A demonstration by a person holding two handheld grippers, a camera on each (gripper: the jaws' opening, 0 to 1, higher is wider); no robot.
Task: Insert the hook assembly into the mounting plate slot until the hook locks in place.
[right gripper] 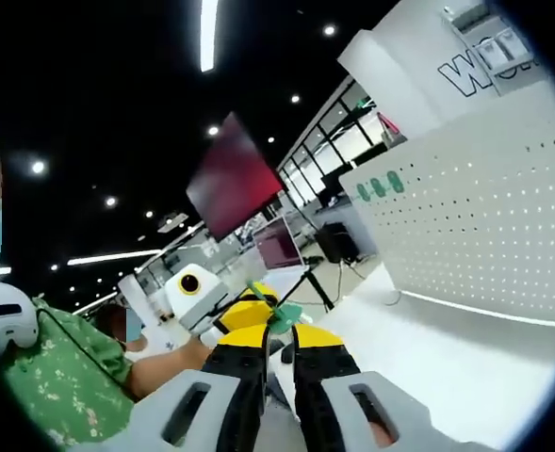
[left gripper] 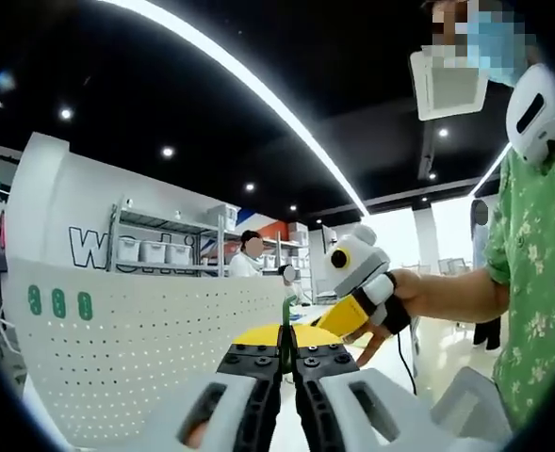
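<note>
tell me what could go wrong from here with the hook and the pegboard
1. Both grippers are raised in the air, away from the white pegboard, so the approach to a slot could start misaligned.
2. The left gripper pinches only a thin green piece; it could twist or slip when pushed.
3. The right gripper holds the green hook part right at its tips, so the grip looks shallow.

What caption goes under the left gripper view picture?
Left gripper pinching a thin green hook before a white pegboard, right gripper alongside.

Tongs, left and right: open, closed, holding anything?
Left tongs: closed on a thin green hook piece.
Right tongs: closed on a green hook piece.
</note>
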